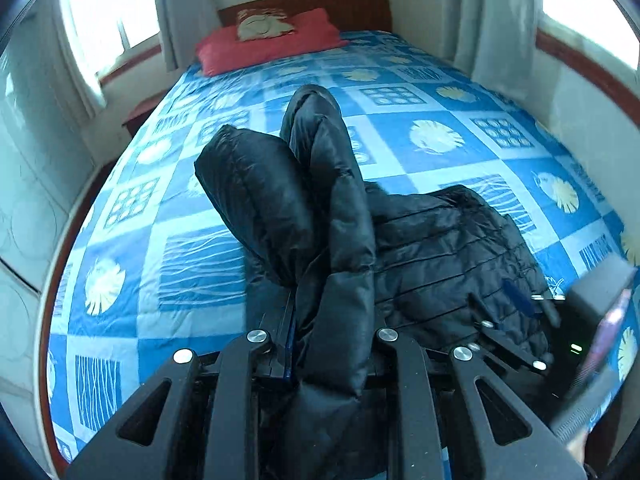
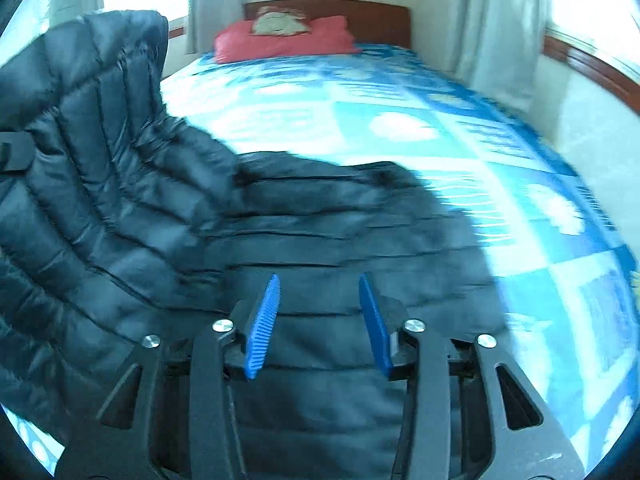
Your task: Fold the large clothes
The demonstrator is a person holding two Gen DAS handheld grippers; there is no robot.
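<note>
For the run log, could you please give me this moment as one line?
stage: folding | left gripper: shut on black puffer jacket, part lifted | right gripper: open, above jacket | surface: blue patterned bedspread

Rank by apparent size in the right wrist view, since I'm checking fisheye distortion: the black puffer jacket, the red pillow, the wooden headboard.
1. black puffer jacket, largest, though nearness inflates it.
2. red pillow and wooden headboard: too alike to rank.

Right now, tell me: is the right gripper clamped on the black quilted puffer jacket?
No: the right gripper shows bare blue pads with a gap between them, above the black quilted puffer jacket.
</note>
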